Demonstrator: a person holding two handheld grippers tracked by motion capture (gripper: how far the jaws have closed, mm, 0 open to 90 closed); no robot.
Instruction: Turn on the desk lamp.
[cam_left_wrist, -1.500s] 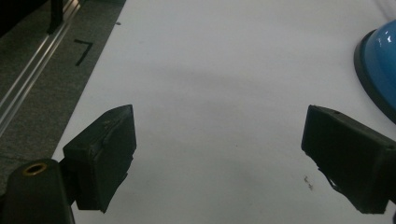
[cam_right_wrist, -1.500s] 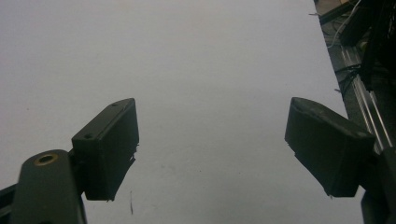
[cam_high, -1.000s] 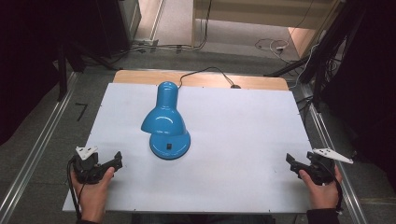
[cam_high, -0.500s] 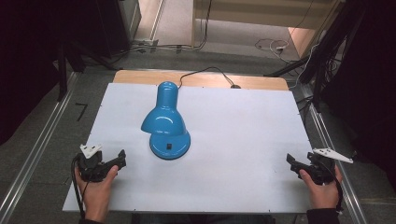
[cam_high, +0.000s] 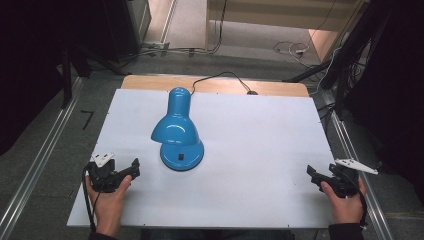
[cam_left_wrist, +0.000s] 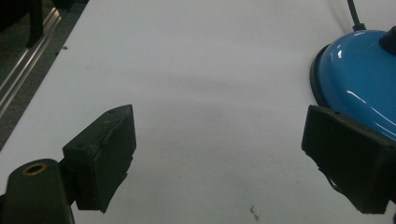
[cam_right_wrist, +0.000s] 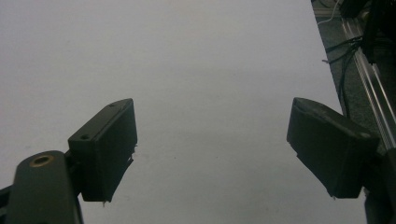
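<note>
A blue lamp is shown standing mid-desk, left of centre. The left claw and right claw are held released, empty. A rigid, glossy, probably slippery shell is judged; the narrow neck is favoured for grasping.

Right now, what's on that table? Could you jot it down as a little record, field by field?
surface: white table
object: blue desk lamp, shade bent down over its round base
lamp cord: black cord running off the far edge
lamp switch: small black switch on the base
left gripper: open, near the base, not touching it
right gripper: open, over bare table by the right edge
held items: none
</note>
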